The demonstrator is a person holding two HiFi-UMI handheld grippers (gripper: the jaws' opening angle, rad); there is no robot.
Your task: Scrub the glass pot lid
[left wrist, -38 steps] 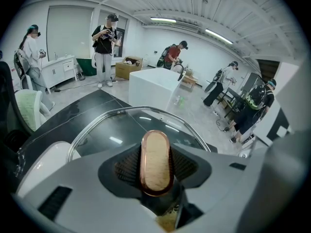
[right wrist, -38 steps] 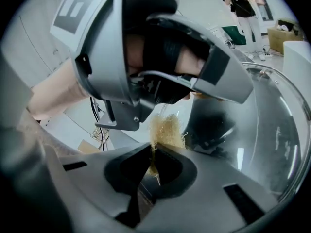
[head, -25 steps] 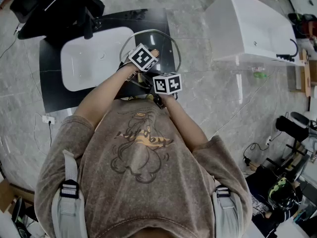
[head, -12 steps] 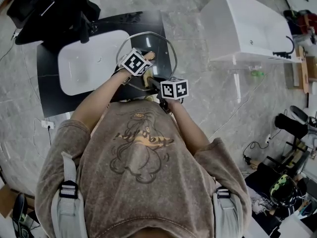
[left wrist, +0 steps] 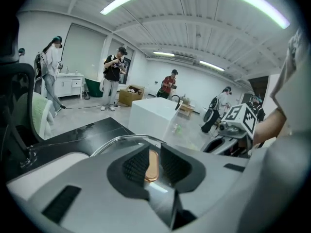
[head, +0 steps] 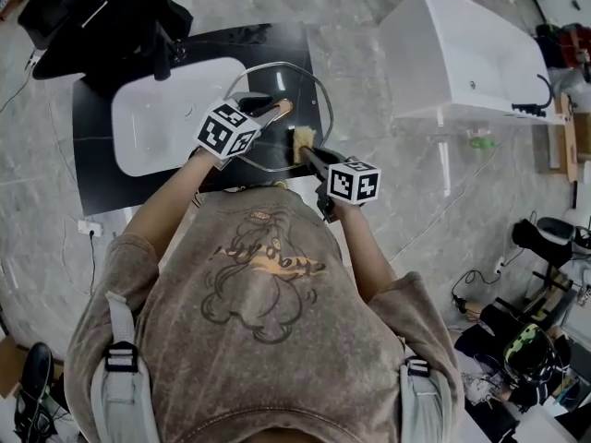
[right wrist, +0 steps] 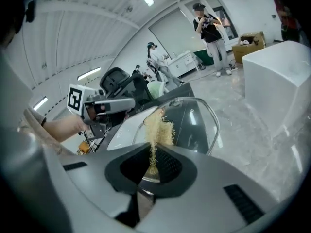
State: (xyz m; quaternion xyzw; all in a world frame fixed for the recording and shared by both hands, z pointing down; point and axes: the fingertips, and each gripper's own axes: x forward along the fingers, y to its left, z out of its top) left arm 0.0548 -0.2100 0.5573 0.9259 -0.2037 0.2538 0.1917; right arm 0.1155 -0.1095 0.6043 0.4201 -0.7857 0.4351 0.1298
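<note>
Glass pot lid (head: 309, 100) has its handle (left wrist: 152, 163) clamped in left gripper (head: 270, 112) fingers (left wrist: 135, 167).

surface: black counter (head: 92, 164) | on it: white basin (head: 157, 123) | floor (head: 388, 192): grey marble | on floor: white box (head: 462, 53)

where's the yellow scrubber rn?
Head view, centre: the yellow scrubber is held by the right gripper, over the right part of the glass lid, right of the white sink.
</note>
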